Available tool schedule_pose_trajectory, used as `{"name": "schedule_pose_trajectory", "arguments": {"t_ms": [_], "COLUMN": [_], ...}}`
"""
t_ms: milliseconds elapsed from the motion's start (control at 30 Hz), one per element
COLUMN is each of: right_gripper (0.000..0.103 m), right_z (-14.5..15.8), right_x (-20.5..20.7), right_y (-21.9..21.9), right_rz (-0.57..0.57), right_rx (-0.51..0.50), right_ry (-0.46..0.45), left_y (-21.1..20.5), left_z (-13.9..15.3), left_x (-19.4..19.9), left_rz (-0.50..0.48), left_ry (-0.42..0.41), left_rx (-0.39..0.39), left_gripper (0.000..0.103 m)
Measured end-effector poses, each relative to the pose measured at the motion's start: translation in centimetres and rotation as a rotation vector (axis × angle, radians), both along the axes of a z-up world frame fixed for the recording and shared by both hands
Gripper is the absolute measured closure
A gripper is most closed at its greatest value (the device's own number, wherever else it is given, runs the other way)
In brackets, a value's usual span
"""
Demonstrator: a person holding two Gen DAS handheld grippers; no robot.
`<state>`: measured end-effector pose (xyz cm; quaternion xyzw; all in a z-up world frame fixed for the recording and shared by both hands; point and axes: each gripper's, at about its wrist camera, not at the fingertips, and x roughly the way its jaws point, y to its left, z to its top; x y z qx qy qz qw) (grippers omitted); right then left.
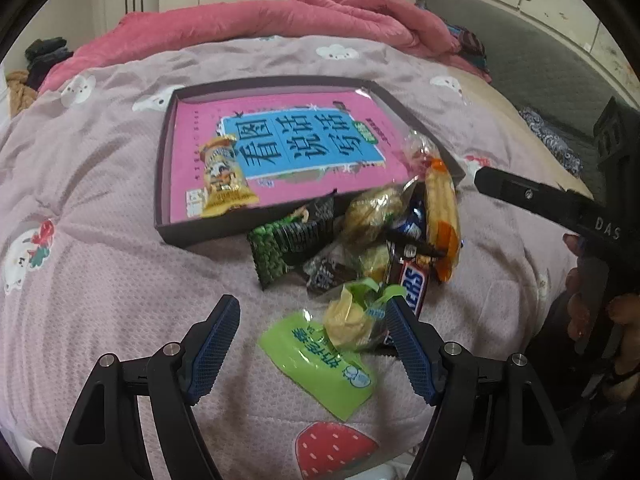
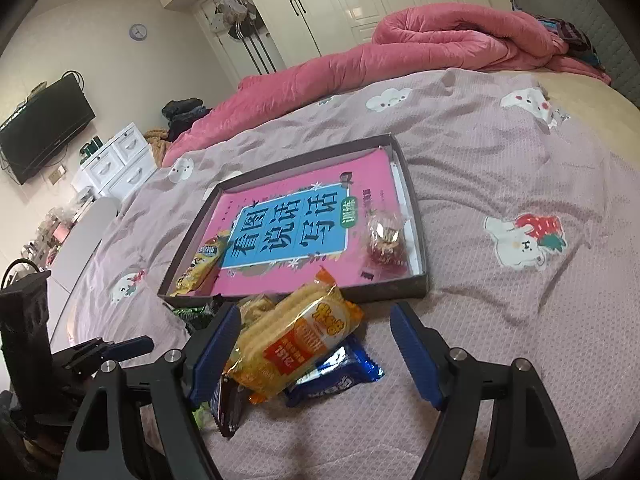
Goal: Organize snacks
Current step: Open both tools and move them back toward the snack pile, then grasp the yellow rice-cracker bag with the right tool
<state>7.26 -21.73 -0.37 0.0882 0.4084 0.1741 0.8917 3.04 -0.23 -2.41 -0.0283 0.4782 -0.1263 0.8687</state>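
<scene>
A dark shallow tray (image 1: 200, 236) lined with a pink book lies on the bed. A yellow snack pack (image 1: 224, 176) lies in its near left corner and a clear-wrapped red sweet (image 2: 384, 240) at its right side. In front of the tray sits a pile of several snacks. My left gripper (image 1: 316, 324) is open, low over a light green packet (image 1: 320, 372) and a yellow twist-wrapped candy (image 1: 348, 320), its pads clear of both. My right gripper (image 2: 314, 332) is open around an orange rice-cracker pack (image 2: 296, 340) that rests on a blue biscuit packet (image 2: 340, 376), and its pads are not pressing on the pack.
A Snickers bar (image 1: 408, 280) and a dark green packet (image 1: 276, 248) lie in the pile. A rolled pink quilt (image 2: 440, 36) runs along the far side of the bed. The mauve bedspread (image 2: 520, 184) is soft and creased. A white drawer unit (image 2: 116, 160) stands at the left.
</scene>
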Motion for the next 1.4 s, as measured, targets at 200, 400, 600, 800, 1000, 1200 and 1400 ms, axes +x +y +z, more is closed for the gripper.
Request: {"name": "schedule_pose_trajectory", "arguments": {"t_ms": [200, 400, 600, 800, 1000, 1200, 1400], "right_gripper": [0.026, 0.026, 0.026, 0.026, 0.032, 0.048, 0.069], "right_z": [-0.2, -0.9, -1.9, -3.9, -5.1, -4.8, -3.6], "right_x": [-0.2, -0.2, 0.5, 1.9, 3.2, 3.4, 3.1], "right_y": [0.2, 0.6, 1.0, 0.6, 0.2, 0.7, 0.9], "right_rz": [0.004, 0.016, 0.015, 0.0, -0.007, 0.008, 0.027], "right_rx": [-0.01, -0.024, -0.003, 0.112, 0.202, 0.18, 0.134], "right_ry": [0.011, 0.036, 0.08, 0.189, 0.232, 0.196, 0.126], "left_y": [-0.2, -0.9, -0.5, 0.3, -0.2, -0.7, -1.5], "left_z": [-0.9, -2.2, -2.8, -3.1, -3.5, -3.8, -3.9], "left_x": [0.0, 0.2, 0.5, 0.9, 1.3, 1.8, 2.2], "left_rz": [-0.02, -0.034, -0.033, -0.02, -0.034, -0.036, -0.055], "left_ry": [0.026, 0.062, 0.064, 0.066, 0.065, 0.064, 0.048], "left_rx": [-0.001, 0.014, -0.005, -0.014, -0.006, -0.005, 0.016], "left_gripper": [0.026, 0.026, 0.025, 0.025, 0.026, 0.026, 0.038]}}
